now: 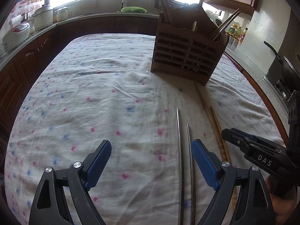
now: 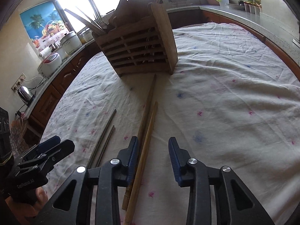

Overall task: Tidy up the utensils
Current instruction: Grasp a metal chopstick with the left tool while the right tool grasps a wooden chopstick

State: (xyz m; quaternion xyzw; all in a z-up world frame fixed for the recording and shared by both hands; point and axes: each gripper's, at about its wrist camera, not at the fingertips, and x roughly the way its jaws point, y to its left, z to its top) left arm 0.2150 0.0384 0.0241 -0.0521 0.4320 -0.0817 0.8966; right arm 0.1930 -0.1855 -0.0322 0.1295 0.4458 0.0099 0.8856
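Kitchen desk under a floral cloth [image 2: 225, 86]: wooden chopsticks [image 2: 144, 131] lie lower centre, before the slatted utensil holder [image 2: 138, 50]. Light, stiff, smooth; grip mid-shaft. Right gripper [image 2: 153, 157] part-open, fingers straddling one unpressed; left gripper [image 1: 151, 161] wide, empty, beside the steel chopsticks [image 1: 181, 150].

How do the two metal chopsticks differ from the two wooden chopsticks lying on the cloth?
The metal chopsticks are thin, grey and shiny; the wooden chopsticks are thicker, brown and matt. The metal chopsticks lie between the left gripper's open fingers; the wooden chopsticks lie between the right gripper's fingers, which do not yet press them. The wooden pair reaches closer to the wooden holder. Both pairs lie flat on the tablecloth, pointing toward the holder.
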